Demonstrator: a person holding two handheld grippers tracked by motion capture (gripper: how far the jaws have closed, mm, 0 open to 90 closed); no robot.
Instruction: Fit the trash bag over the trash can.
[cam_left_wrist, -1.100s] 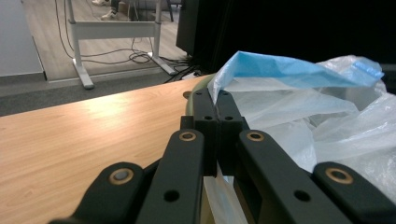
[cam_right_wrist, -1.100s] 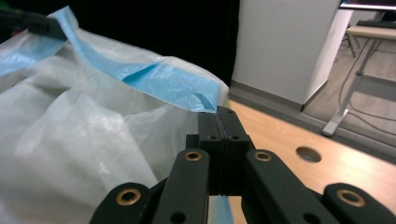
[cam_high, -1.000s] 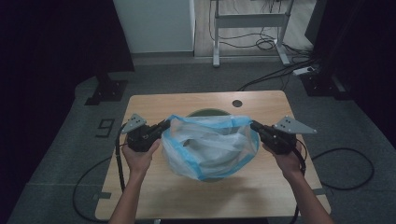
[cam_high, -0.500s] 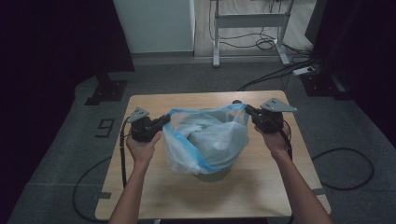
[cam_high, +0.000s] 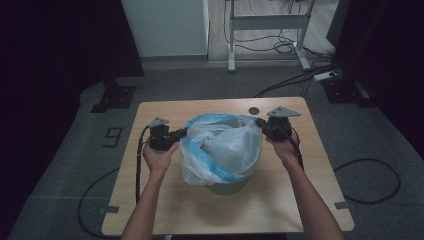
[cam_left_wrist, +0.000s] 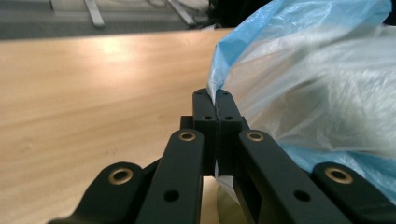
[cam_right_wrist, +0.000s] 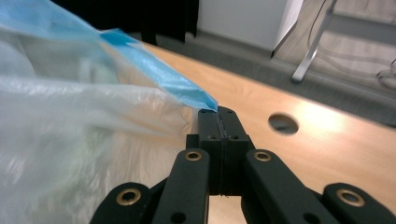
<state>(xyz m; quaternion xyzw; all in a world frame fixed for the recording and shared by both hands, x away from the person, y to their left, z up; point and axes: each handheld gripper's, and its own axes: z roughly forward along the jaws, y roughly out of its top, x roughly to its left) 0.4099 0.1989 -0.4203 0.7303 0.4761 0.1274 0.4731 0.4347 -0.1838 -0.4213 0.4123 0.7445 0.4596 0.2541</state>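
Note:
A translucent white plastic bag with a blue rim (cam_high: 222, 147) is stretched over a small pale green bin (cam_high: 226, 187) at the middle of the wooden table (cam_high: 165, 210). My left gripper (cam_high: 181, 133) is shut on the bag's blue rim at its left side; in the left gripper view the rim (cam_left_wrist: 224, 70) runs into the closed jaws of that gripper (cam_left_wrist: 215, 99). My right gripper (cam_high: 260, 122) is shut on the rim at the bag's far right; in the right gripper view the blue edge (cam_right_wrist: 163, 74) ends in the closed jaws of that gripper (cam_right_wrist: 218, 113).
A round cable hole (cam_high: 254, 110) sits in the table's far edge, just left of the right gripper, also seen as a hole (cam_right_wrist: 283, 123). Cables trail off the table to the floor on both sides. A desk frame (cam_high: 265, 30) and a white cabinet (cam_high: 165, 25) stand beyond.
Both grippers moved away from me and downward with the bag's rim, and the bag's mouth has come down over the bin. The grip on the rim stayed the same.

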